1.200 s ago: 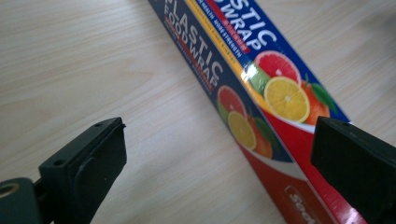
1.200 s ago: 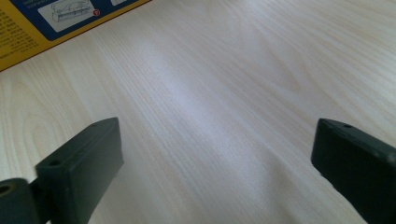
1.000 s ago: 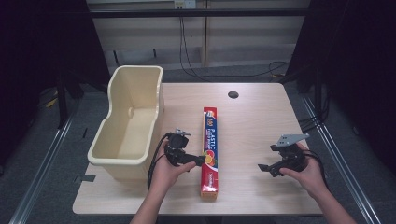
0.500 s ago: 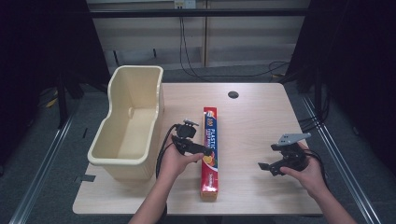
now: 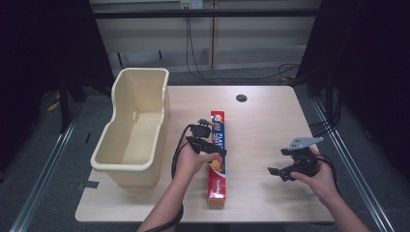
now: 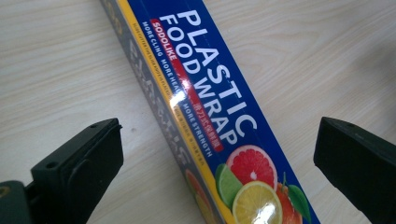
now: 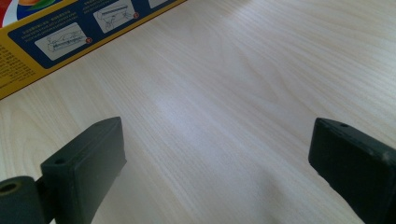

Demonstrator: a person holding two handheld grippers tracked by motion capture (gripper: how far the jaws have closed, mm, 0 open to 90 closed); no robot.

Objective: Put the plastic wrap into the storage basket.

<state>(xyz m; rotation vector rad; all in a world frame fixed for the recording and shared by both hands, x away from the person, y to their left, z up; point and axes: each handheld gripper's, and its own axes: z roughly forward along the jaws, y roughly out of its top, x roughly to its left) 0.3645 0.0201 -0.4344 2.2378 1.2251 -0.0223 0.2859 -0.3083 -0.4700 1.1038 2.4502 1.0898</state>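
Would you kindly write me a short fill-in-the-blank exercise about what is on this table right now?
1. The left hand-held gripper hovers over the box of plastic food ____.
2. Its jaws stand ____ on either side of the box.
3. The cream plastic bin sits to the ____ of the box in the high view.
4. The right hand-held gripper is over bare ____ tabletop.

Missing words: wrap; open; left; wooden

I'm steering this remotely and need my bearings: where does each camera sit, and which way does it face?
High view: above the person's side, looking forward and down on the table; both forearms, left gripper, right gripper.
Left gripper view: on the left gripper, looking down between open fingers at the plastic wrap box.
Right gripper view: on the right gripper, facing bare tabletop, open fingers.
Shared: all three views show the box.
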